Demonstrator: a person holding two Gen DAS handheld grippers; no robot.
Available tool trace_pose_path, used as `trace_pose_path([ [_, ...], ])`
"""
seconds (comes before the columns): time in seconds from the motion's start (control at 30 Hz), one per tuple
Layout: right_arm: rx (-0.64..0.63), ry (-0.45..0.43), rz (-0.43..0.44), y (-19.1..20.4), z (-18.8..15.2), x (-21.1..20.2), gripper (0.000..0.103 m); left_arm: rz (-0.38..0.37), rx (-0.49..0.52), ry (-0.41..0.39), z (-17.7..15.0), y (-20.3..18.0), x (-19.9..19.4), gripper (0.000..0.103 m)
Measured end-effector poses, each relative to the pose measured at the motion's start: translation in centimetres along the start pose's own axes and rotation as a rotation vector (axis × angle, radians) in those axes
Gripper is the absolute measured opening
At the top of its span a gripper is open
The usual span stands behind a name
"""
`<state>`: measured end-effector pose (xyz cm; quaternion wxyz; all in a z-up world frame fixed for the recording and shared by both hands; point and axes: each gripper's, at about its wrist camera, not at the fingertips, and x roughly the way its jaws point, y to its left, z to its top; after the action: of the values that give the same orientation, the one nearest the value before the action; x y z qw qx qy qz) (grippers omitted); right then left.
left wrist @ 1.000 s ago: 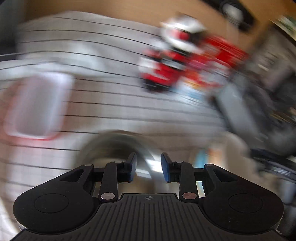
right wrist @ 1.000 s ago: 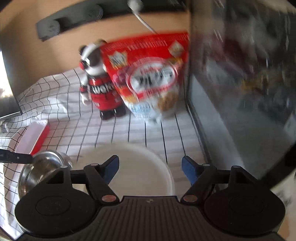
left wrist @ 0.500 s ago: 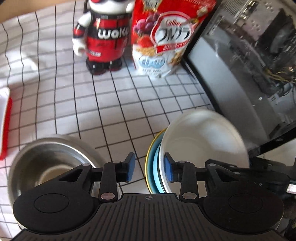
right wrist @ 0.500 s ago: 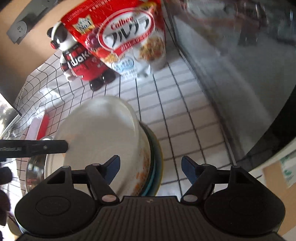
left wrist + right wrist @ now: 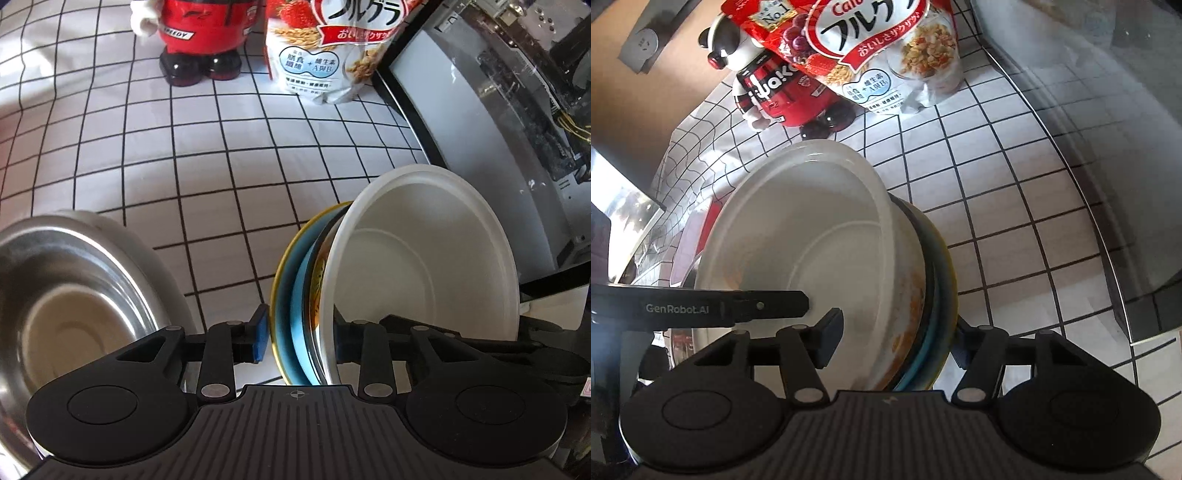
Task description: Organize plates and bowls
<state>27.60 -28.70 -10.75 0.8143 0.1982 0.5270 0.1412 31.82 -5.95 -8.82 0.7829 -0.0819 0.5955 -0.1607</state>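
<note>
While the left gripper [image 5: 297, 338] straddles the near rims of the dish stack, its jaws, just closing, look almost clamped; pad contact unclear. White bowl [image 5: 424, 258] sits nested in a patterned bowl on a blue, yellow-edged plate [image 5: 295, 295], prob gathered for carrying. Steel bowl [image 5: 74, 295] lies left of it

R view: right gripper [image 5: 894, 341] spans the stack's opposite rim, jaws closing, not visibly pressing; both sides prob for a balanced lift
</note>
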Motion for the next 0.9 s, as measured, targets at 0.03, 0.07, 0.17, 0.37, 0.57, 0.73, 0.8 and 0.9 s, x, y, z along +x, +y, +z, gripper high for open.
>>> trace_pose_path([
  [0.03,-0.003,0.0,0.0,0.1,0.0,0.0,0.062,0.004,-0.004,-0.004,-0.1,0.0,-0.1,0.033],
  [0.07,-0.004,0.001,-0.001,0.2,0.0,0.0,0.062,0.014,-0.005,-0.007,-0.1,-0.1,-0.2,0.034],
  [0.17,0.008,0.008,0.023,0.4,0.0,0.3,0.062,0.038,-0.016,-0.004,-0.4,0.0,-0.5,0.041],
  [0.37,-0.031,0.027,0.055,1.6,-0.3,0.9,0.062,0.044,-0.067,-0.002,-1.4,1.3,-1.5,0.042],
  [0.57,-0.08,0.008,0.026,2.2,0.0,1.1,0.062,0.025,-0.082,-0.05,-2.1,1.5,-3.1,0.041],
  [0.73,-0.075,0.008,0.009,2.1,0.2,1.6,0.062,0.035,-0.054,-0.055,-2.2,1.1,-3.2,0.041],
  [0.8,-0.073,0.013,0.019,1.9,0.0,1.7,0.06,0.046,-0.043,-0.046,-2.1,1.0,-2.8,0.041],
  [0.9,-0.07,0.021,0.05,1.6,-0.2,1.9,0.054,0.066,-0.02,-0.031,-2.0,0.8,-2.2,0.042],
])
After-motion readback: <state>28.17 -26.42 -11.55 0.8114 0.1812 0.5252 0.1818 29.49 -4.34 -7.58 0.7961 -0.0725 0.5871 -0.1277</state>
